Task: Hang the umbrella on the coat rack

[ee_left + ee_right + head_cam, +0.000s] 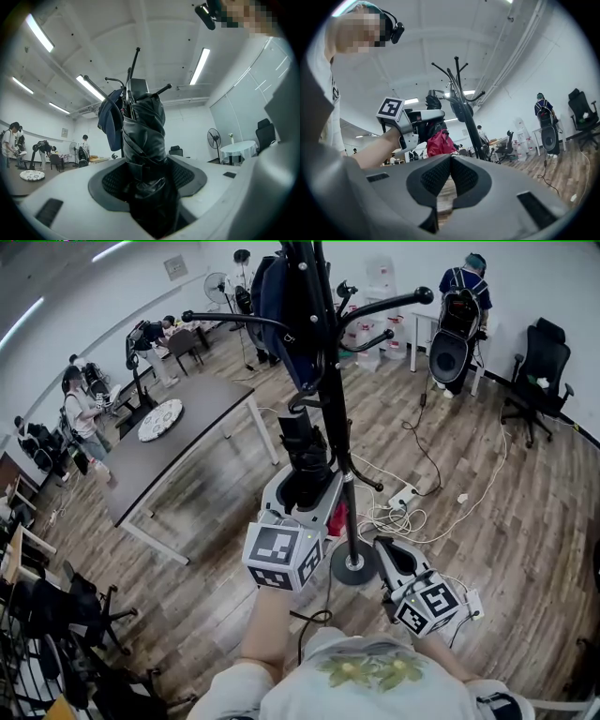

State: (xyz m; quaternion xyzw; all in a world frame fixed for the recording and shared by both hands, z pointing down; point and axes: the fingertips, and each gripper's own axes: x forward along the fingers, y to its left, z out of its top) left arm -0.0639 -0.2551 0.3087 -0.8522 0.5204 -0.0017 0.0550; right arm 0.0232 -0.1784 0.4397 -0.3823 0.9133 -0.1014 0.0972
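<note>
A person on a wooden floor (pixel 487 521) holds a folded black umbrella (pixel 302 442) up against a black coat rack (pixel 323 352) at the centre of the head view. The left claw (pixel 305 486) is pinching the bundled umbrella (pixel 144 136) low down, one pad on each side of the fabric, so that it rises straight out of the left claw (pixel 145 183) in the middle of the left gripper view. The coat rack's prongs (pixel 136 61) fan out behind and above the umbrella's tip. Whether umbrella and pole touch cannot be told.

A dark blue item (pixel 281 296) hangs from the rack at the top centre and shows just left of the umbrella in the left gripper view (pixel 110 124).

The right claw (pixel 389 551) sits at lower right, beside the rack's round base (pixel 354 568). Its pads are pressed together on nothing (pixel 450 176). Beyond them the coat rack (pixel 464 112) stands at mid-frame, with the left claw (pixel 423 125) just to its left.

A dark table (pixel 202 399) carrying a patterned plate (pixel 159 420) stands at the left of the head view, and white cables (pixel 398 512) trail across the floor at the right.
</note>
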